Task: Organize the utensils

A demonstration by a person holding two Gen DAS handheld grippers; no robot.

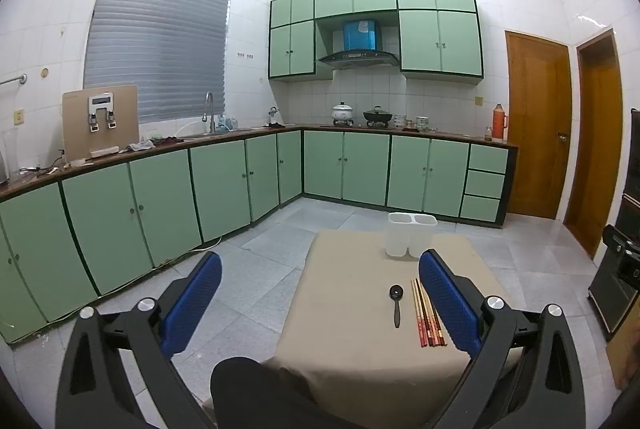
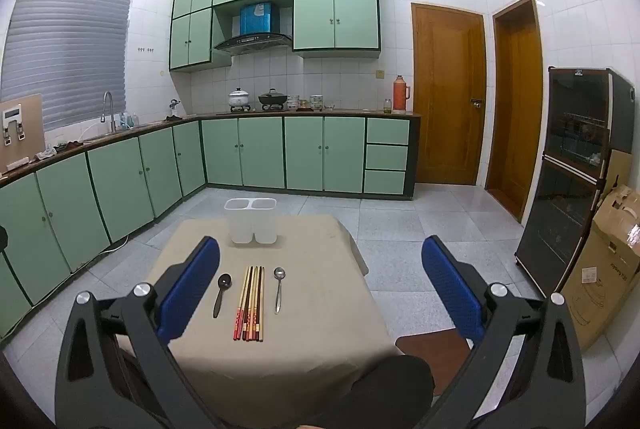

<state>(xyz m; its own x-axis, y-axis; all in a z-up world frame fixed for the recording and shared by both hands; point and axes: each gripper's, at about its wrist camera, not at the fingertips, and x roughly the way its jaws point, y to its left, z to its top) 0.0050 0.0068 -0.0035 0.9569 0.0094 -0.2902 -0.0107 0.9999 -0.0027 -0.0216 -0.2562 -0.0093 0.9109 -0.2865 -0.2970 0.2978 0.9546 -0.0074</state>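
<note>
Nearest, the left gripper (image 1: 320,303) and the right gripper (image 2: 320,293) are held above the near edge of the table (image 2: 320,341), each with its blue fingers (image 2: 190,293) spread wide and nothing between them. On the tan cloth a bundle of chopsticks (image 2: 250,303) is laid; a black spoon (image 2: 221,294) is seen just to its left, a metal spoon (image 2: 279,288) just to its right. Beyond the chopsticks, at the far edge, a white two-compartment holder (image 2: 251,220) is stood upright.
</note>
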